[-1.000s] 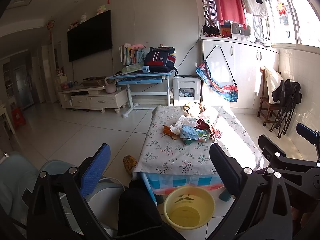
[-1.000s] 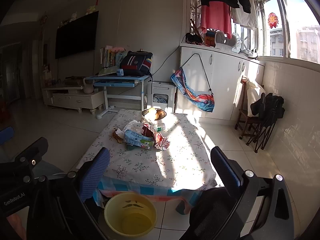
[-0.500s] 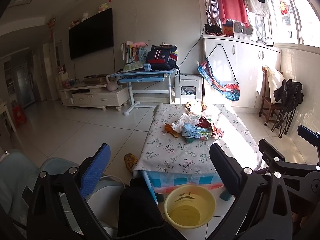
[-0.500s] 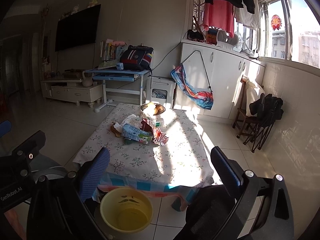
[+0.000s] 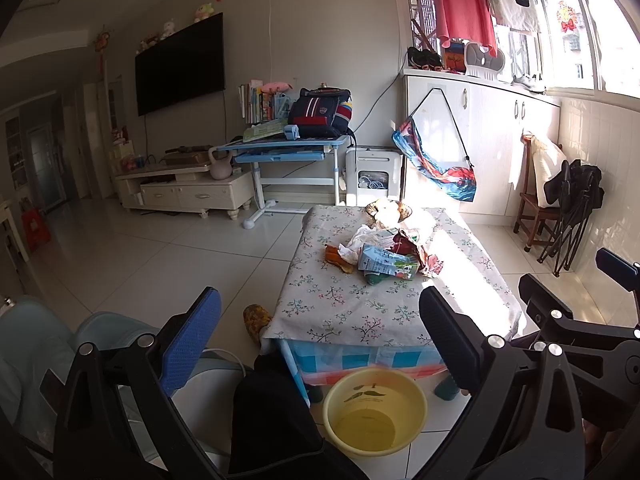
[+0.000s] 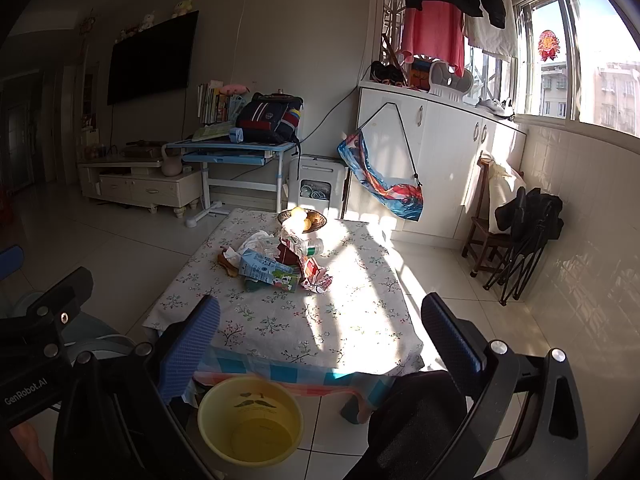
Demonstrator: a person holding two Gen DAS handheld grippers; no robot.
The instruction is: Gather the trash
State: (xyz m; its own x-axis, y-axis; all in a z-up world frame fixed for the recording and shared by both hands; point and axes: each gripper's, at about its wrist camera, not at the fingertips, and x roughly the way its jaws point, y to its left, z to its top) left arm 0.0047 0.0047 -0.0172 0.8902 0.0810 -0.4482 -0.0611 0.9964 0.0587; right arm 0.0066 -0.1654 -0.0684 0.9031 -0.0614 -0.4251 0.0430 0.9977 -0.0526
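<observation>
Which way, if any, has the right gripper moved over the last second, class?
Yes. In the right wrist view the low table and yellow basin drift rightward and the window shows less, so the right gripper has shifted or turned leftward.

- Trash pile [image 5: 386,254] on the table [image 5: 352,312]: wrappers overlap, and the green piece under the carton [image 5: 386,263] is mostly buried — can't tell what it is.
- Carton print too small to read.
- Bowl [image 6: 303,220] behind the pile: washed out by sun in the left view, contents unclear.
- Yellow basin [image 5: 375,410] in front of the table: far rim partly tucked under the tablecloth in the right view.
- Slipper [image 5: 256,318] beside the table, partly hidden by the cloth.
- Table legs mostly hidden by the cloth.
</observation>
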